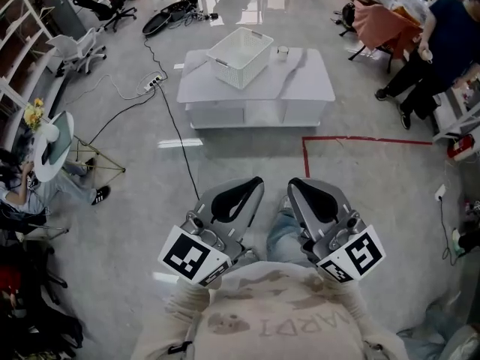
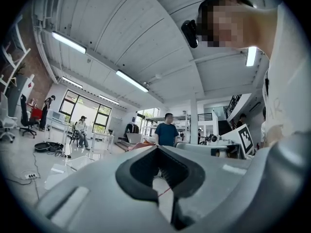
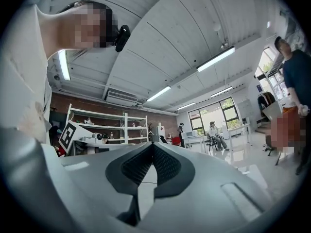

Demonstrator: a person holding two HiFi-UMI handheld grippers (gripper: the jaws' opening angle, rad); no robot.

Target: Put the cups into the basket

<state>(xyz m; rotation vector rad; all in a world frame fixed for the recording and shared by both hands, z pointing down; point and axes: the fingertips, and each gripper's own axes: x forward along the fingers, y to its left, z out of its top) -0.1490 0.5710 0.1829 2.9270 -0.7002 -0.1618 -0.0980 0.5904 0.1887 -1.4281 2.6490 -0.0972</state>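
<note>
Left gripper [image 1: 247, 190]: we see jaws clenched, nothing between them.
Right gripper [image 1: 304, 190]: clenched too, holding nothing.
Cup [image 1: 282, 52]: on the table [image 1: 307, 81], just beside the basket [image 1: 240, 57], well apart from both grippers.

White table [image 1: 304, 88], basket [image 1: 240, 57], cup [image 1: 283, 51] on top

Table [image 1: 300, 88] stands mid-floor, ahead of the wearer. Basket [image 1: 240, 57] sits on its left half. One cup [image 1: 283, 51] rests on the tabletop just beside the basket's right side, near the far edge. Power strip [image 1: 155, 82] lies on the floor left of the table (cable running toward the near side). Tape line [image 1: 360, 139] lies on the floor at the table's near right. Left gripper [image 1: 253, 186] and right gripper [image 1: 296, 186] sit side by side, well short of the table.
</note>
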